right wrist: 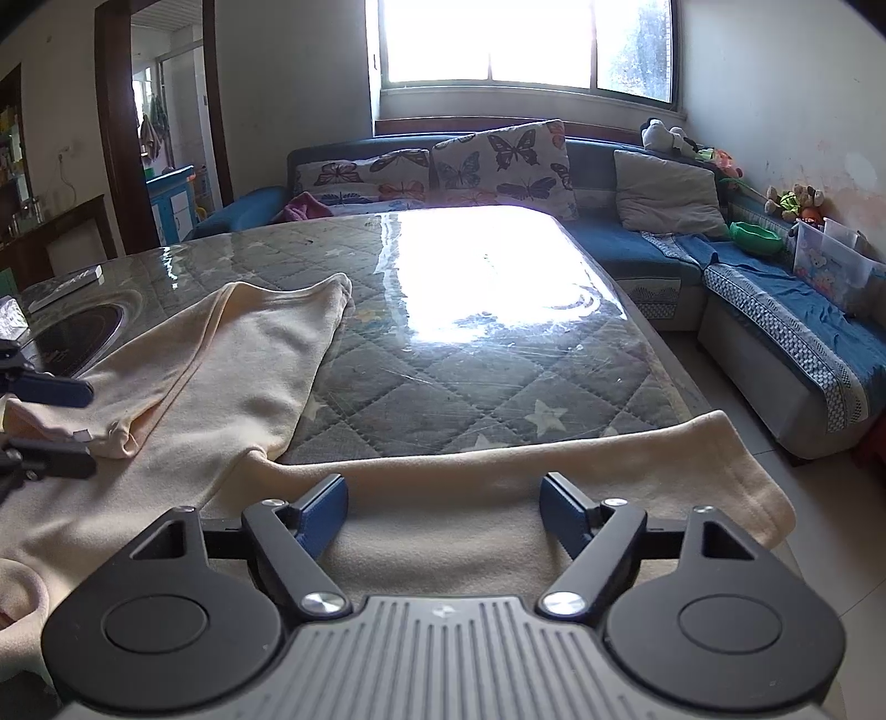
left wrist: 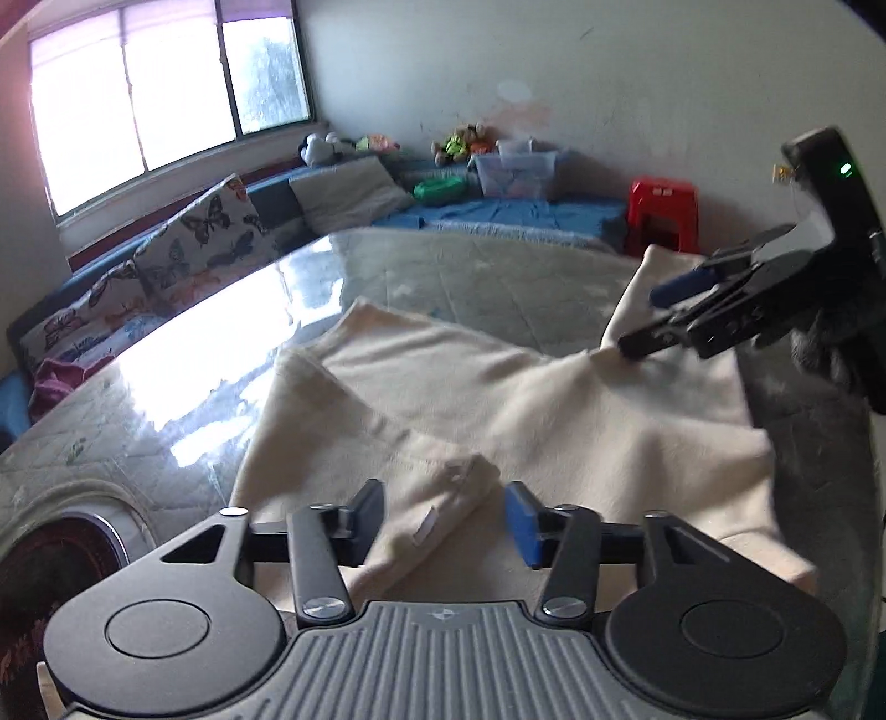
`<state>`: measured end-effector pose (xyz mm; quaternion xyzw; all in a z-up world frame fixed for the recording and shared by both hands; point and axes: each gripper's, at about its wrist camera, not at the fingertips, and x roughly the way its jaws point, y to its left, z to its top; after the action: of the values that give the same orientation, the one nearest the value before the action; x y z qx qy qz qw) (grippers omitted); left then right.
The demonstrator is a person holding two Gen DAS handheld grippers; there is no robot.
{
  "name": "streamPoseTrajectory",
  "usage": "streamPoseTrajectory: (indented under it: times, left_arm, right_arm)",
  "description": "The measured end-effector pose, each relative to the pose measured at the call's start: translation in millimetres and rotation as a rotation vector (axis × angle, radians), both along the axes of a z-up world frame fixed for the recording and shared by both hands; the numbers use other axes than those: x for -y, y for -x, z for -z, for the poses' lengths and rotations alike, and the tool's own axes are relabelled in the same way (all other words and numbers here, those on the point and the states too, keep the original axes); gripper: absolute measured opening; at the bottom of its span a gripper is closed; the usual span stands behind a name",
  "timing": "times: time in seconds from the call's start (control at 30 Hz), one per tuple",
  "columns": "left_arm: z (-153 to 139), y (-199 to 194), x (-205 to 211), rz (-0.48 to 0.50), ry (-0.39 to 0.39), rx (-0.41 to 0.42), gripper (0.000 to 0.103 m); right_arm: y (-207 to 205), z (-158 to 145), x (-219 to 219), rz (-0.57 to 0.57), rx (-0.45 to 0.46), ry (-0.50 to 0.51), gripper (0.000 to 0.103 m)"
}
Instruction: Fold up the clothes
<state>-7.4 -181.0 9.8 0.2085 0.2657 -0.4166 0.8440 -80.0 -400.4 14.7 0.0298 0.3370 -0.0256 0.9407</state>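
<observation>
Jaws spread on both grippers, left gripper (left wrist: pixel 443 515) and right gripper (right wrist: pixel 443 512), over a cream garment (right wrist: pixel 266 343). It lies across the glass-topped bench (right wrist: pixel 470 332).

Near hem of the cream garment (right wrist: pixel 454 548) covered by the right gripper (right wrist: pixel 443 507) body; left gripper (right wrist: pixel 50 421) cut off by the frame edge in the right wrist view; window (right wrist: pixel 526 39) panes blown out by glare; toys (left wrist: pixel 462 141) too small to be identified; right gripper's lower fingertip (left wrist: pixel 628 349) pressed into blurred cloth

Sun's glaring off the plastic-covered quilted table (right wrist: pixel 498 354), butterfly cushions (right wrist: pixel 498 160) are leaning on the blue sofa (right wrist: pixel 653 249), and a red stool (left wrist: pixel 662 213) is sitting by the wall.
</observation>
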Motion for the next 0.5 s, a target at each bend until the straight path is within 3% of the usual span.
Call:
streamPoseTrajectory:
  times: [0.03, 0.1, 0.23, 0.37, 0.5]
  left_arm:
    - [2.7, -4.2, 0.1, -0.006, 0.001, -0.012, 0.033]
    - [0.4, -10.9, -3.7, -0.026, 0.020, -0.027, 0.010]
    - [-16.9, -32.0, -21.1, -0.123, 0.064, 0.018, 0.007]
    - [-31.0, -77.8, -48.6, -0.345, 0.097, 0.058, 0.007]
    - [-25.0, -127.6, -82.0, -0.578, 0.108, 0.040, 0.006]
  right_arm:
    - [0.9, 0.4, -0.7, 0.001, 0.000, 0.000, 0.080]
    - [3.1, 1.3, -1.2, 0.002, 0.000, -0.002, 0.082]
    - [3.3, 1.6, -0.6, 0.004, -0.002, -0.002, 0.083]
    - [2.5, 1.9, -0.1, 0.006, -0.006, 0.001, 0.086]
    - [0.3, 2.1, 0.6, 0.007, -0.012, 0.006, 0.090]
